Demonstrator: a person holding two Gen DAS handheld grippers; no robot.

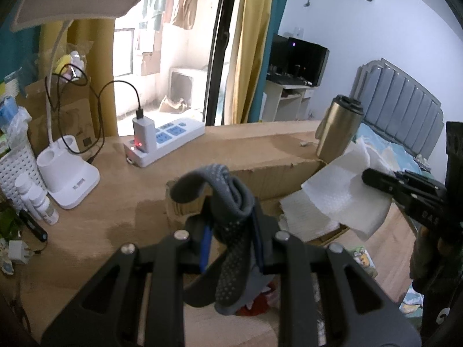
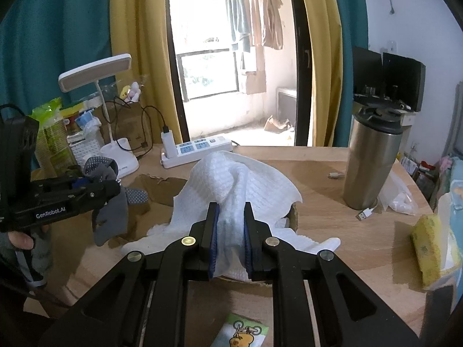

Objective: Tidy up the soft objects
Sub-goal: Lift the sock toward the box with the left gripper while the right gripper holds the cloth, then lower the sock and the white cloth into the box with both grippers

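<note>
In the left wrist view the left gripper (image 1: 231, 231) sits low in the middle of the frame, its jaws clamped on a grey sock (image 1: 228, 202) with pale grip dots; the cuff loops up above the fingers toward frame centre and the rest hangs slack below them, over something red that is too hidden to name. The right gripper (image 2: 230, 240) fills the lower middle of the right wrist view, its blue-padded jaws pinched together on a bunched fold of a white cloth (image 2: 231, 185) with an embossed weave — whether thin towel or paper I cannot tell. The cloth billows above the fingers and trails down to more white sheets in an open cardboard box (image 1: 289, 170) on the wooden table (image 2: 332, 179). Both things look very light and wholly limp: they will droop, swing and fold on themselves, and neither will break. The sock's knit and rubbery dots should give the pads good friction, so a pinch through the doubled middle, as now, ought to hold; a grip at one end would leave a long tail dragging. The white cloth looks thinner and could tear or slide out if pulled hard by one layer, so a gathered fold is the safer hold. The steel tumbler (image 2: 370, 162), right of centre in the right view, stands near the box — a swinging cloth tail might brush it.
</note>
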